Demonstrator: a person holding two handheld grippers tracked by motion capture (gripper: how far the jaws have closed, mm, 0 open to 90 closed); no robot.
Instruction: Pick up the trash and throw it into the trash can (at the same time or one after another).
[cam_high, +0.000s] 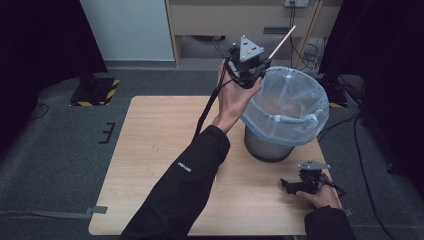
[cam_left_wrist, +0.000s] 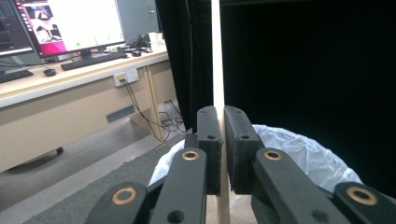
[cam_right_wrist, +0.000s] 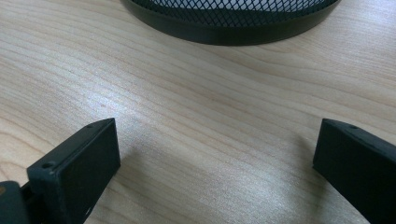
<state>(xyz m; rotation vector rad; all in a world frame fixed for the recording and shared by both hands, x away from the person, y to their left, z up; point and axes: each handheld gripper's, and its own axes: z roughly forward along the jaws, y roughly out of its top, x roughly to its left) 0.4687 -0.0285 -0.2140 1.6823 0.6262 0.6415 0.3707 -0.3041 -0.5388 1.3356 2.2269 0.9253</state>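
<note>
Left gripper (cam_high: 260, 62) clamps wooden stick (cam_high: 283, 42) beside bin (cam_high: 285, 107) rim. Disposal step under way. Next: carry stick over liner, release. Right gripper (cam_right_wrist: 215, 154) gapes idle on tabletop (cam_right_wrist: 196, 102).

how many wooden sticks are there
1: a thin wooden stick, clamped in the left tongs and held up over the bin rim. More may lie hidden inside the bin liner.
</note>
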